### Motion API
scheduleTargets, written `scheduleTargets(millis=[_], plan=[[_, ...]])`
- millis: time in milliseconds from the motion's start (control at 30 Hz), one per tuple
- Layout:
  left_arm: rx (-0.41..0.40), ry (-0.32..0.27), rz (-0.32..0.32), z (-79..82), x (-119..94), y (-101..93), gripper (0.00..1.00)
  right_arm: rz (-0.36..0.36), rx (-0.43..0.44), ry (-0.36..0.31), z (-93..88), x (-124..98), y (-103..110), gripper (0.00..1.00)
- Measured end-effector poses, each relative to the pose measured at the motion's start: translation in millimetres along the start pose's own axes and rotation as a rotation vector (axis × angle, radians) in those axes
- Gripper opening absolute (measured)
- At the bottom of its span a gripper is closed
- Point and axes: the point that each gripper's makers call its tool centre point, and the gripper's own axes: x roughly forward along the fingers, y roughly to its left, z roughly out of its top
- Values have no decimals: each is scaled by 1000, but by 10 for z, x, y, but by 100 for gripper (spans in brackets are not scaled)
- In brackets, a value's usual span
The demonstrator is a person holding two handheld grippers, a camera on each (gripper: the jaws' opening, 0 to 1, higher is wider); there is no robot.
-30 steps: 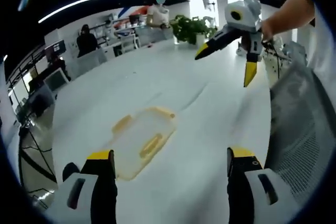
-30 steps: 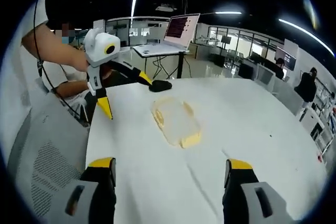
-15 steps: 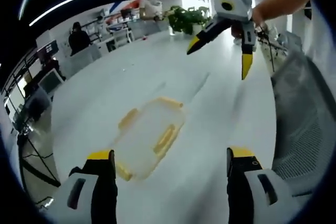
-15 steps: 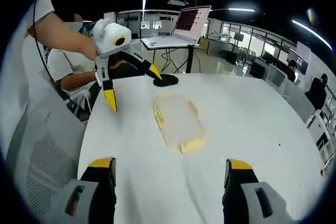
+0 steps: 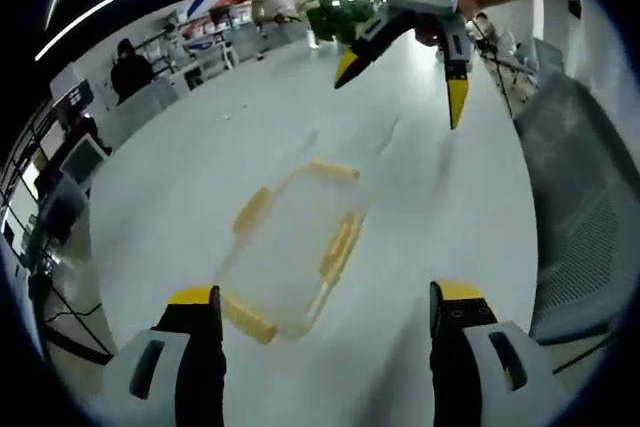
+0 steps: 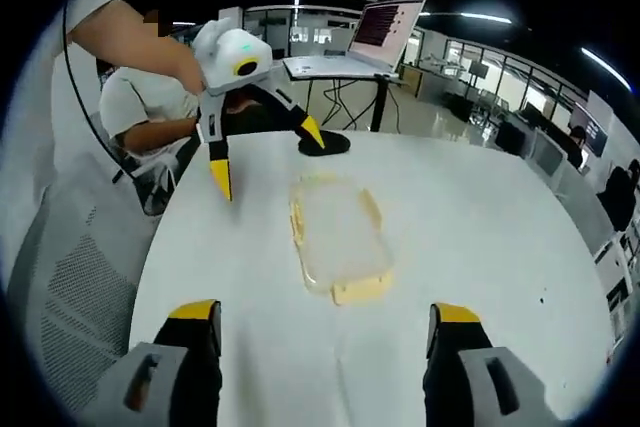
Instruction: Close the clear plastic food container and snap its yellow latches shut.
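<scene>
One clear, rounded-rectangular container (image 5: 293, 247) with yellow latches (image 5: 340, 244) lies on the smooth white table (image 5: 200, 167). Left gripper (image 6: 262, 155), at 10 o'clock, and right gripper (image 5: 400, 82), at 1 o'clock, hover spread wide, empty.

Container (image 6: 340, 237) on table (image 6: 480, 247), between both grippers, touching neither

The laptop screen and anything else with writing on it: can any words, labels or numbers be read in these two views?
None can be read.
Laptop screen: lines of text, too small and blurred to read.
Clear container with yellow latches: no label visible.
Left gripper and right gripper: no markings legible.
</scene>
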Motion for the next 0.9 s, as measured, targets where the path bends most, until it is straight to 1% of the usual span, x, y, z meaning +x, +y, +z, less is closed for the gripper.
scheduleTargets(millis=[33,67,100,167,233,367,467,600,633,767,800,833,900], plan=[[6,2,1,-2,-1,10,81,2,-2,4,0,13,-9,84],[30,5,3,-6,-2,45,79,10,-1,10,-1,28,-19,84],[42,14,-2,-20,-1,57,78,16,0,12,3,38,-22,84],[46,29,-7,-52,14,106,81,22,1,16,7,60,-37,84],[55,43,-11,-81,19,159,81,27,-1,19,6,91,-64,84],[69,58,0,-99,16,264,82,37,-8,26,17,140,-104,84],[69,66,-2,-111,23,295,81,40,-11,28,35,165,-128,84],[115,75,-19,-103,28,300,81,57,-31,45,45,230,-126,84],[114,77,-22,-110,35,312,81,63,-35,49,54,245,-123,84],[121,106,-36,-187,63,367,81,74,-46,54,103,310,-147,85],[131,116,-39,-206,68,374,81,75,-51,58,102,324,-153,85],[158,129,-38,-228,78,397,80,77,-61,62,101,345,-164,85],[171,139,-47,-244,94,412,80,93,-61,78,85,379,-160,85]])
